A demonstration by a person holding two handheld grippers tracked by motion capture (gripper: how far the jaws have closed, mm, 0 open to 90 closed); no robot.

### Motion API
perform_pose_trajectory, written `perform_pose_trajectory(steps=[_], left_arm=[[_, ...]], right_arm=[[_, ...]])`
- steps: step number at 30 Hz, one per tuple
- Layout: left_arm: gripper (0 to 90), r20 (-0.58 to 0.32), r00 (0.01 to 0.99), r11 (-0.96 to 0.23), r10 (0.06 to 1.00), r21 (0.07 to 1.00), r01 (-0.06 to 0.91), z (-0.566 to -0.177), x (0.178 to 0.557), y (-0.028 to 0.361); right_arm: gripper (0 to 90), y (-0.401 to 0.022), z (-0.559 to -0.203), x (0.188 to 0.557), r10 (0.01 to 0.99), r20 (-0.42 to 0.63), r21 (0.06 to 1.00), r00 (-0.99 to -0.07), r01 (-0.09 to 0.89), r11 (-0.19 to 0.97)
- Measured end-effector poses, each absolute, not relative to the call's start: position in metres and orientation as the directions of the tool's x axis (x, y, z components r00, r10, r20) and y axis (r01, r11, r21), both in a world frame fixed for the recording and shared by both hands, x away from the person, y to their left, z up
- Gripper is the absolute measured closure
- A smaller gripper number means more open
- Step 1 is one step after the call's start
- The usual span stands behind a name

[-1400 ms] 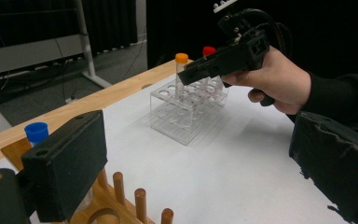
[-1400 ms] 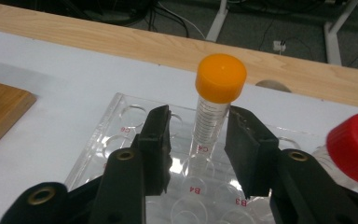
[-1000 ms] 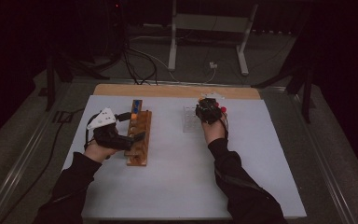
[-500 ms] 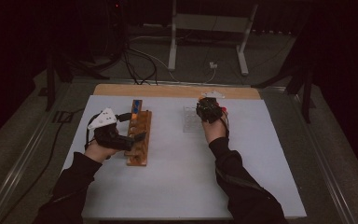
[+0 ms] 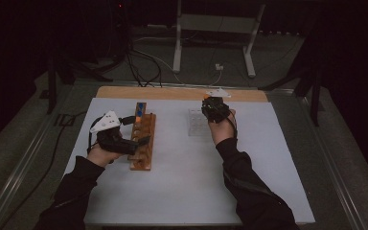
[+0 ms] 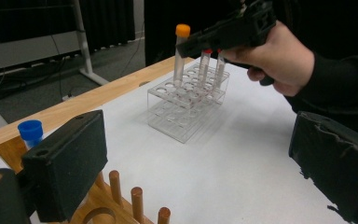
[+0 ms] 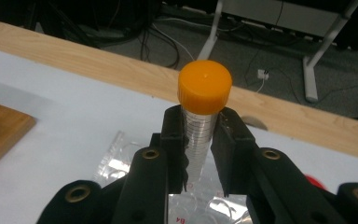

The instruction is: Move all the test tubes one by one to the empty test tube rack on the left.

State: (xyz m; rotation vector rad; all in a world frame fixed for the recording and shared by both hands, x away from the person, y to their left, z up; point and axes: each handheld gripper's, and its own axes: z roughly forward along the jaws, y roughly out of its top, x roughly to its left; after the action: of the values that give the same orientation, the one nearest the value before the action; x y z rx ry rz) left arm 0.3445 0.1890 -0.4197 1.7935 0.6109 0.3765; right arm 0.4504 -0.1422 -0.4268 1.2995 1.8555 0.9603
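Orange-capped tube stood upright, clamped in right gripper, its tip over clear rack near table's far edge, left gripper jaws apart around wooden rack toward left edge.

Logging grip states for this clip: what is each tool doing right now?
Left tool: open, jaws wide apart beside the wooden rack, holding nothing.
Right tool: closed on the orange-capped tube, above the clear rack.
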Motion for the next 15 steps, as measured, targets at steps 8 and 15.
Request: perform_pose_trajectory(steps=[8,15], left_arm=[[5.2,-0.054,0.818,-0.217,0.572,0.952,0.214,-0.418,0.344,0.188],[5.2,-0.066,0.822,-0.207,0.565,0.954,0.219,-0.416,0.344,0.186]], right_arm=[[75.1,-0.143,-0.408,0.441,0.944,-0.106,0.868,-0.312,0.433,0.241],[75.0,-0.144,-0.399,0.426,0.922,-0.07,0.87,-0.38,0.429,0.243]])
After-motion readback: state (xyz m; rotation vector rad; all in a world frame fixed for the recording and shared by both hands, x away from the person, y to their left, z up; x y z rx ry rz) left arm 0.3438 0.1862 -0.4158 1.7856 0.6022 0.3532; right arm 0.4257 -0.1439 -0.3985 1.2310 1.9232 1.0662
